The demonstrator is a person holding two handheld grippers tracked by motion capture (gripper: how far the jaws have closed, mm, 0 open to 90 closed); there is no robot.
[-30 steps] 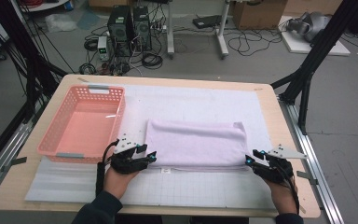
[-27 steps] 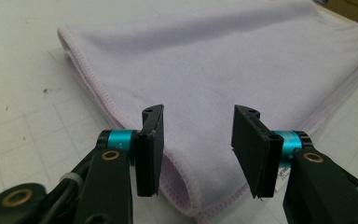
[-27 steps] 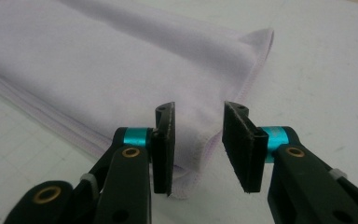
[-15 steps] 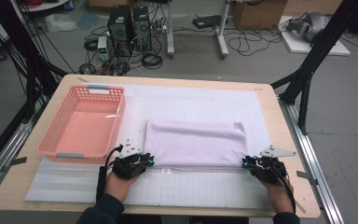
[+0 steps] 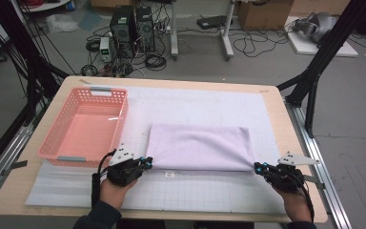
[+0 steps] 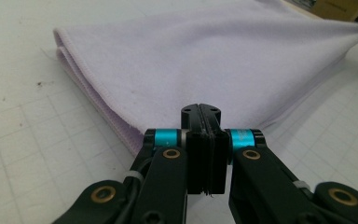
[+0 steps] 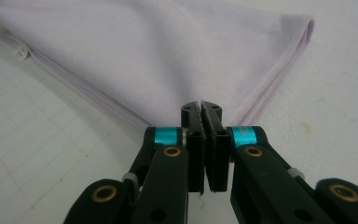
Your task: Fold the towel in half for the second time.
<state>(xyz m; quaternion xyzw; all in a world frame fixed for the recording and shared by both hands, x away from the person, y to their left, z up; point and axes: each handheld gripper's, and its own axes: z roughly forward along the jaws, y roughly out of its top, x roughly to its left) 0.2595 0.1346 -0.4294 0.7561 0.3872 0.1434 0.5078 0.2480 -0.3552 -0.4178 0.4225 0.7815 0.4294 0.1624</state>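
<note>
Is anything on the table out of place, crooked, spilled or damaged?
Nothing stands out. The folded lilac towel lies flat and square on the mat, and the pink basket sits upright beside it.

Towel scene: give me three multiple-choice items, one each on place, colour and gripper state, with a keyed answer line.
1. Where is the basket relative to the folded towel in the high view?
A. Left of it
B. Right of it
C. On top of it

2. What colour is the basket?
A. Blue
B. Pink
C. Green

3. How do the left gripper and the right gripper stand?
A. Both wide open above the towel
B. One open, one shut
C. Both shut on the towel's near corners

Key: 1 A, it sits at the table's left side; 2 B, its plastic mesh is pink; 3 C, each gripper view shows the jaws pressed together at the towel's edge.
</note>
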